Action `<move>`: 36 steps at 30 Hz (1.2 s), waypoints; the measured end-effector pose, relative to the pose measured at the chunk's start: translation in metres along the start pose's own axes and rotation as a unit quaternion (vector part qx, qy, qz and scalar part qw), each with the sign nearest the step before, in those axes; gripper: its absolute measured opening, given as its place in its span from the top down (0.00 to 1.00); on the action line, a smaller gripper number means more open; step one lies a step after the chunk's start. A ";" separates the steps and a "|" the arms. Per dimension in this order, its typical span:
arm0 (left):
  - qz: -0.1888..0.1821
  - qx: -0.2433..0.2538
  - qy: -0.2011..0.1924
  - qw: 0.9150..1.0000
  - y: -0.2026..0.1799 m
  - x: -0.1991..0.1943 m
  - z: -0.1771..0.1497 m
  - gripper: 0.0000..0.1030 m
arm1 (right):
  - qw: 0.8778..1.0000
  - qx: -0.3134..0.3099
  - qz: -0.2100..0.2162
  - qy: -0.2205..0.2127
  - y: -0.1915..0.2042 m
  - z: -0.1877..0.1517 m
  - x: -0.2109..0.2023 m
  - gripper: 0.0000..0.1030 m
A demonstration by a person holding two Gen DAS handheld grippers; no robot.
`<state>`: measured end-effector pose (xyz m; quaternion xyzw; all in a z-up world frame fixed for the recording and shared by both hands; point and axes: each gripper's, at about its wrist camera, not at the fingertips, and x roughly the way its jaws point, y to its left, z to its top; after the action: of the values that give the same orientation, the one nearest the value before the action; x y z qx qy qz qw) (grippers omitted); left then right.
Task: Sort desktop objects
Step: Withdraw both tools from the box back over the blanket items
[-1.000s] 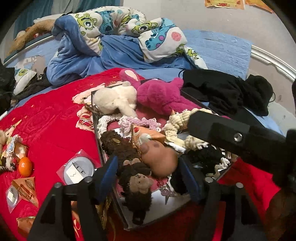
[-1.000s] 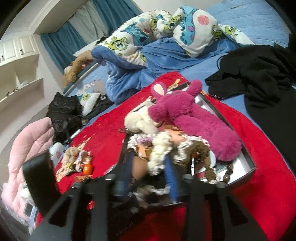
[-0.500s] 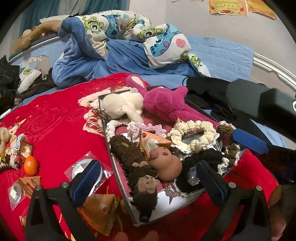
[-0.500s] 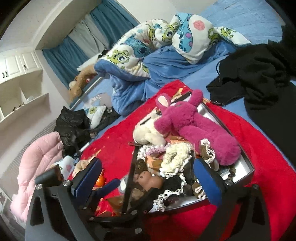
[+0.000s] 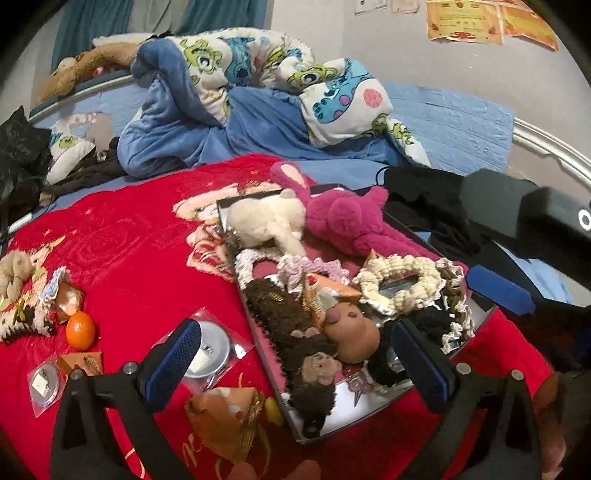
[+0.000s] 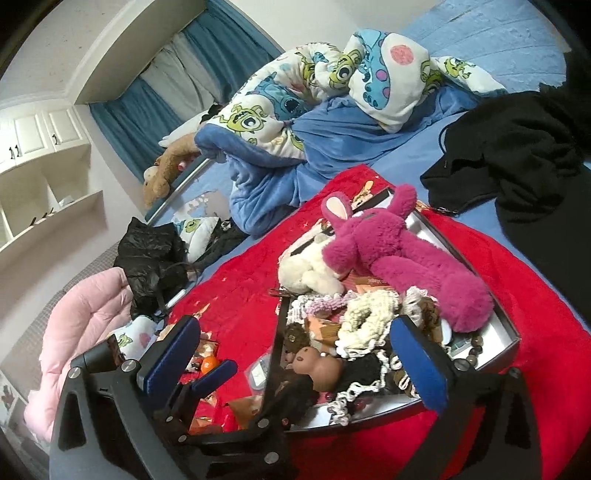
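Black gripper frames (image 5: 295, 365), blue-padded fingers (image 5: 173, 360), silver screws

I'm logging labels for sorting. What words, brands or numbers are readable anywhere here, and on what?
No text can be read.
Orange wall posters: print too blurred.
Orange snack packet in the tray: markings too small.
Triangular orange packet on the red blanket: print illegible.
Dark brown plush: gold tag unreadable.

text: none legible | wall posters (image 5: 465, 20): print too blurred to read
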<state>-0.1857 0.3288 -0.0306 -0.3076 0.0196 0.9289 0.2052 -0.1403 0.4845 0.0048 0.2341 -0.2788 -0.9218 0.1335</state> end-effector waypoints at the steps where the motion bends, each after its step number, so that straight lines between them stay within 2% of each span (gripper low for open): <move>1: 0.002 -0.001 0.000 1.000 0.002 -0.001 -0.001 0.00 | 1.000 0.000 -0.001 0.000 0.001 0.000 0.000 0.00; 3: 0.012 -0.001 -0.002 1.000 0.004 -0.003 -0.001 0.00 | 1.000 -0.006 -0.005 0.001 0.006 -0.001 0.001 0.00; 7: 0.007 -0.013 -0.004 1.000 0.013 -0.013 0.000 0.00 | 1.000 -0.022 -0.004 -0.001 0.019 -0.003 0.003 0.00; 17: 0.026 -0.032 -0.015 0.999 0.049 -0.039 0.000 0.00 | 0.999 -0.033 0.017 0.004 0.048 -0.009 0.013 0.00; 23: 0.044 -0.039 -0.027 0.998 0.076 -0.060 -0.001 0.00 | 0.998 -0.034 0.043 0.008 0.070 -0.014 0.022 0.00; 36: 0.121 -0.057 -0.037 0.990 0.166 -0.104 -0.017 0.00 | 0.994 -0.061 0.084 0.040 0.137 -0.043 0.061 0.00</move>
<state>-0.1656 0.1362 0.0007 -0.2798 -0.0038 0.9572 0.0741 -0.1550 0.3310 0.0304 0.2379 -0.2356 -0.9123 0.2357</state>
